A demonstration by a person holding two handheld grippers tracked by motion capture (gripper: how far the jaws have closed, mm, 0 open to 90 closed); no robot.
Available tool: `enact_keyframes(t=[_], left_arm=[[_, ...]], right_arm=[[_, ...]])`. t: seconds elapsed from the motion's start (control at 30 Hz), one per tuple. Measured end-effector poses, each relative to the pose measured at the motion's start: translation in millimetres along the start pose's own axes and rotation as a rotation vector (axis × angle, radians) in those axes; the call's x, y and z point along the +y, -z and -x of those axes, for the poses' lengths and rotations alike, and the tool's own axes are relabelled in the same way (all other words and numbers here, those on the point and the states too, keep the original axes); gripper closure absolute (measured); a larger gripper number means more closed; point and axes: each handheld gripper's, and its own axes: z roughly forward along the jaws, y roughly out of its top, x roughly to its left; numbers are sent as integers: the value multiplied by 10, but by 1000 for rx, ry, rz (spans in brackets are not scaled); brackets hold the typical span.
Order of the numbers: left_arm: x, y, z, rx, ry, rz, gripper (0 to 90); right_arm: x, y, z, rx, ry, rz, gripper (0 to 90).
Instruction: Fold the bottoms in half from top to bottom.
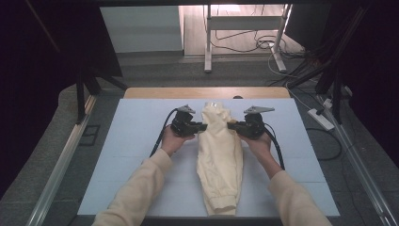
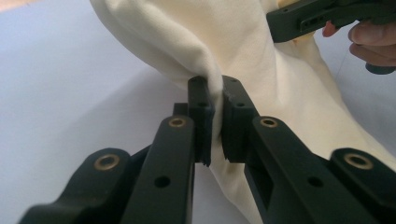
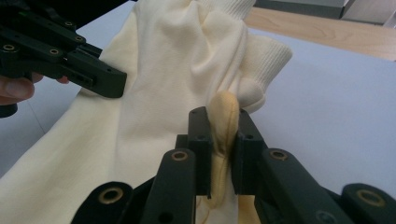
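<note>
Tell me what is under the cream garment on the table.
Under the cream garment lies the pale blue table cover; its near end rests on it, while both grippers pinch and lift the far end. Whatever sits directly beneath the cloth is covered and cannot be seen.

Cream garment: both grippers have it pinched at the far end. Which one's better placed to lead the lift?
Probably neither; slight edge right. The left gripper and right gripper clamp opposite edges of the cream garment at matching height. The right holds a thicker bunched fold beside the ribbed cuff, likely a firmer grip.

readable text: none | labels: none | brands: none | numbers: none
</note>
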Motion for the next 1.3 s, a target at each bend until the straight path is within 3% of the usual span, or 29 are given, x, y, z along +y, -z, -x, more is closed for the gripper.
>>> enact_keyframes(t=[0.3, 0.53, 0.77, 1.3], left_arm=[[193, 190, -48, 25, -23, 40, 833], [211, 189, -70, 31, -33, 45, 833], [344, 247, -107, 41, -44, 70, 833], [213, 240, -100, 26, -64, 74, 831]], right_arm=[[198, 16, -30, 1, 2, 68, 807], [226, 9, -38, -10, 19, 74, 807], [352, 10, -28, -32, 37, 90, 806], [291, -2, -41, -14, 53, 79, 804]])
